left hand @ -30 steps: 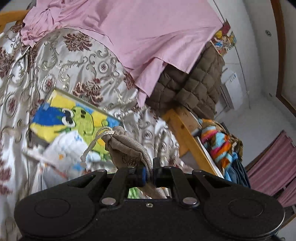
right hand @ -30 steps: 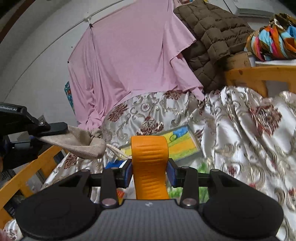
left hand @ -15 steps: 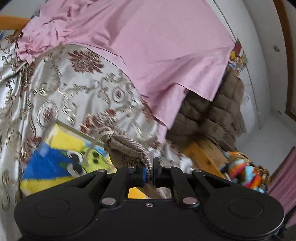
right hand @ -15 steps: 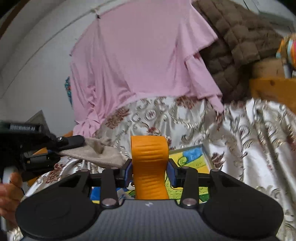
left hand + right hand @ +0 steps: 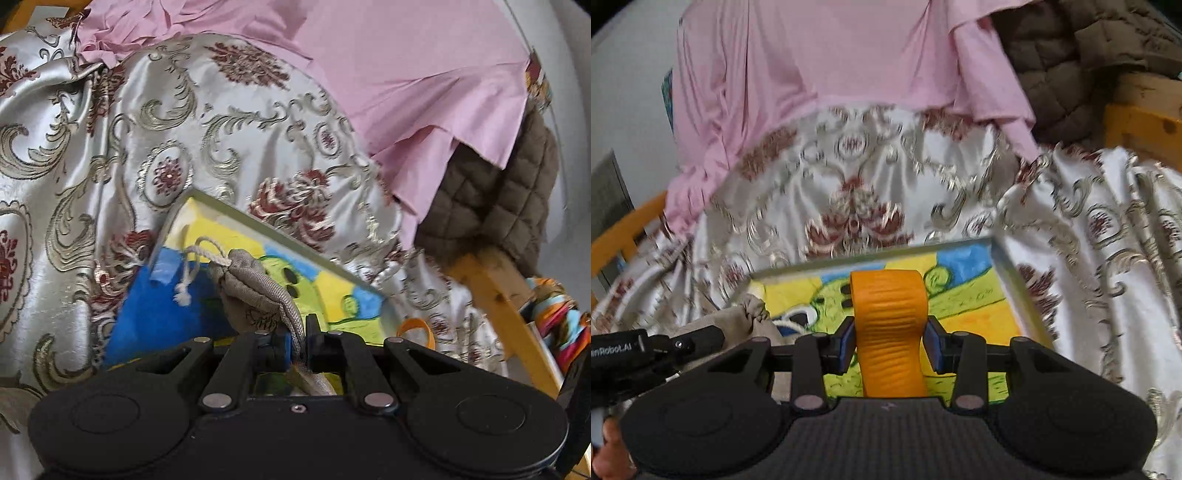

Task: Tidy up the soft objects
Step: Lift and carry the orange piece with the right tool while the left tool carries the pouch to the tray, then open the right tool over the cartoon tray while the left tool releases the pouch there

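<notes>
Your left gripper (image 5: 297,341) is clamped on the rim of a beige drawstring pouch (image 5: 251,291), jaws nearly together, the pouch hanging over a painted tray (image 5: 229,210) with blue, yellow and green cartoon art. Your right gripper (image 5: 890,345) grips a ridged orange band (image 5: 890,325) standing upright between its 2 blue pads (image 5: 846,347), above the same tray. The tray lies on a silver brocade cloth (image 5: 110,147) with red flowers. Beyond it hang a pink sheet (image 5: 827,55) and a brown quilted jacket (image 5: 491,206), beside a wooden frame (image 5: 495,295). Your fingers (image 5: 605,454) show at the lower left of the right camera's view.
</notes>
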### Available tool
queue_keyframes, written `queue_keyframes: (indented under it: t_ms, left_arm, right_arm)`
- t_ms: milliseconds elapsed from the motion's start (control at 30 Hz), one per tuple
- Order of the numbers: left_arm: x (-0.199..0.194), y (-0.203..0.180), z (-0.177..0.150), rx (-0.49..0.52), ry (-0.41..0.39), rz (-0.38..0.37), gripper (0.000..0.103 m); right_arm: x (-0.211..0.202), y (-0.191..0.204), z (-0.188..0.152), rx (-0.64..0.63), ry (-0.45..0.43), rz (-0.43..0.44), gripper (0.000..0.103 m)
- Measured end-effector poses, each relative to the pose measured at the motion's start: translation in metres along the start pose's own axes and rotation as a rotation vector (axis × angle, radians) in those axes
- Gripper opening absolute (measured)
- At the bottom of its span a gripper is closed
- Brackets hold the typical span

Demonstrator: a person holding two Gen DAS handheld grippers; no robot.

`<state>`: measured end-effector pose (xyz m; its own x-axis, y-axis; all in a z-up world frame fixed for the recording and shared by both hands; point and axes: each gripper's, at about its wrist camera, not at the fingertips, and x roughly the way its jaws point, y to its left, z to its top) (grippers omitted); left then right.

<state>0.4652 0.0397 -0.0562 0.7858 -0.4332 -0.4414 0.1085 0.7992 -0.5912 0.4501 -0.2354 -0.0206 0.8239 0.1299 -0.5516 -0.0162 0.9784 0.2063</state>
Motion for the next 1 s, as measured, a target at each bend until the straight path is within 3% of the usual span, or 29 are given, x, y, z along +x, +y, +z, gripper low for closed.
queue_keyframes:
  t_ms: [333,533,667,833,1000]
  left_arm:
    - [0.009,0.003,-0.003,0.007,0.036,0.083,0.008]
    - [0.013,0.002,-0.006,0.008,0.061,0.131,0.019]
    - [0.003,-0.008,-0.002,0.017,0.048,0.152,0.041]
    - [-0.029,-0.033,0.007,0.067,-0.032,0.204,0.067]
    - [-0.069,-0.062,0.010,0.155,-0.111,0.228,0.079]
  right_arm:
    - [0.035,0.026,-0.009,-0.054,0.097,-0.023,0.045]
    - [0.041,0.035,-0.009,-0.080,0.110,-0.018,0.049]
    - [0.035,0.034,-0.009,-0.083,0.104,-0.015,0.057]
    - [0.011,0.025,-0.004,-0.063,0.060,-0.007,0.073]
    - [-0.027,0.017,0.005,-0.052,0.007,0.017,0.083]
